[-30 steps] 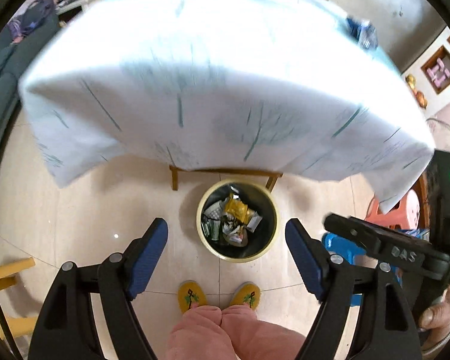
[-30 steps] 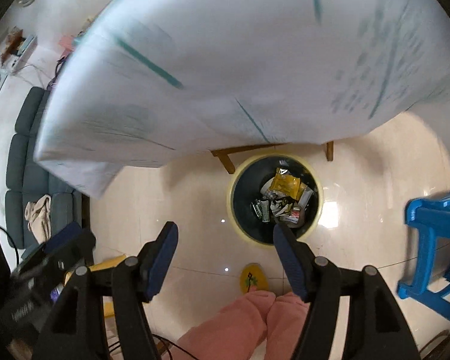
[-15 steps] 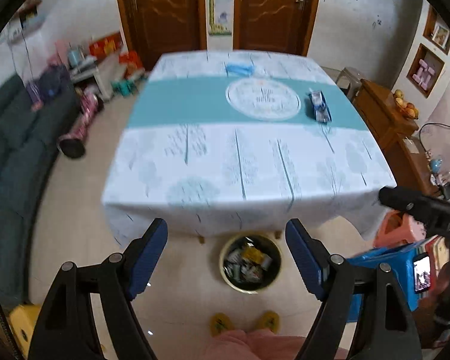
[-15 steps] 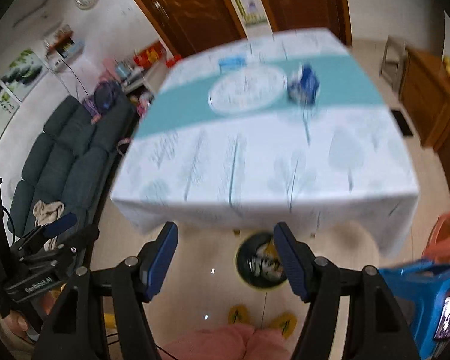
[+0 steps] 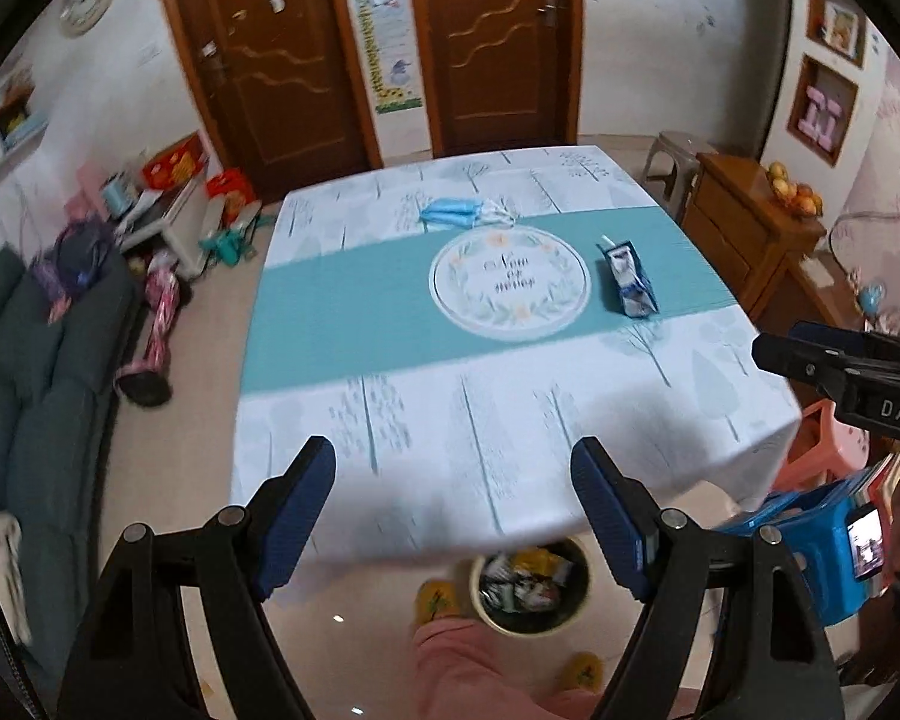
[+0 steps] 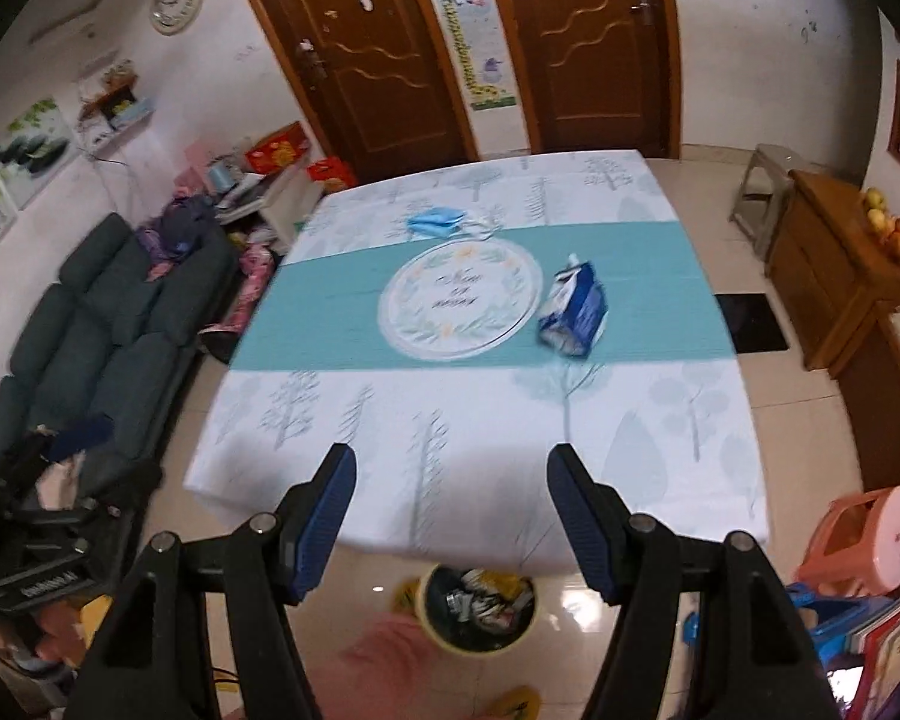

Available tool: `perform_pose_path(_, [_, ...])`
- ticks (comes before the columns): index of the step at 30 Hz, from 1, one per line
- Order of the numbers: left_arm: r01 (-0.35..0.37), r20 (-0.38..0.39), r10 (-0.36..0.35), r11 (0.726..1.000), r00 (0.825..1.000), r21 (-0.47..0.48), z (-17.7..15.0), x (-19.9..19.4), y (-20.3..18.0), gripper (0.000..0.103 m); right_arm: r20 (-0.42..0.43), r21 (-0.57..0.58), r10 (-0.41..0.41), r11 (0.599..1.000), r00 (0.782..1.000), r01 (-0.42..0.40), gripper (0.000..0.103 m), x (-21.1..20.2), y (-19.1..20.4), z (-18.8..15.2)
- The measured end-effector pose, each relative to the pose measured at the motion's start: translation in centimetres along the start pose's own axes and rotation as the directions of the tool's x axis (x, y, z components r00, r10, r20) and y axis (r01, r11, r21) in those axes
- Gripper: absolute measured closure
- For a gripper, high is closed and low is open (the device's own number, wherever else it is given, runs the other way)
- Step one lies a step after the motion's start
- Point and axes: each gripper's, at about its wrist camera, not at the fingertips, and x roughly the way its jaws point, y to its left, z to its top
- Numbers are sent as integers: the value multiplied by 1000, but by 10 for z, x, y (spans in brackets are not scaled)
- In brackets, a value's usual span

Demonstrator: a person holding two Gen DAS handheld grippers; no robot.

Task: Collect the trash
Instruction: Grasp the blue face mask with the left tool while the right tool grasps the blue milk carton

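Both grippers, left (image 5: 453, 480) and right (image 6: 450, 489), spread, empty, above table's (image 5: 510, 432) near edge; carton (image 5: 629, 288) near right edge; bin (image 6: 479, 606) below.

Both wrist cameras sit high above the near edge of the table (image 5: 450, 420), angled down and forward toward the two brown doors (image 6: 594, 42) on the far wall. Left wrist view: from slightly left, sofa (image 5: 36, 372) at left edge, the other gripper's body at right. Right wrist view: from slightly right, cabinet (image 6: 840, 276) at right. Shared: whole tabletop, blue carton (image 5: 627, 288), face mask (image 6: 435, 221), trash bin (image 6: 480, 606) below near edge.
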Motion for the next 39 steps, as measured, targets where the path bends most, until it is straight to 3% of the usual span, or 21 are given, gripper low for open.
perform_pose_path(8, [71, -64, -61, 982, 996, 177, 115, 88, 49, 24, -57, 132, -137, 981, 989, 143, 37, 75, -13, 66])
perform_pose_path(12, [113, -117, -82, 950, 990, 292, 163, 145, 60, 24, -112, 228, -199, 948, 974, 220, 37, 122, -26, 92])
perform_pose_path(18, [150, -192, -72, 891, 979, 427, 215, 246, 57, 24, -207, 301, -308, 883, 929, 360, 37, 191, -49, 116])
perform_pose_path(24, [166, -231, -45, 828, 972, 536, 234, 327, 39, 24, -314, 330, -367, 823, 876, 463, 37, 240, -74, 118])
perform_pose_path(29, [154, -235, 2, 748, 972, 645, 235, 378, 13, 24, -336, 297, -407, 810, 850, 505, 37, 252, -77, 112])
perform_pose_path(31, [140, -213, 12, 719, 977, 681, 235, 389, 4, 24, -331, 305, -411, 805, 849, 509, 40, 253, -79, 107])
perform_pose_path(33, [130, -190, 13, 682, 982, 720, 235, 399, -6, 24, -330, 304, -423, 799, 844, 519, 52, 252, -81, 103])
perform_pose_path(36, [114, -175, 36, 626, 984, 772, 234, 417, -21, 24, -311, 336, -400, 803, 862, 493, 53, 247, -83, 99])
perform_pose_path(39, [120, -182, 47, 592, 982, 797, 236, 432, -31, 22, -297, 380, -358, 806, 885, 453, 53, 242, -86, 94])
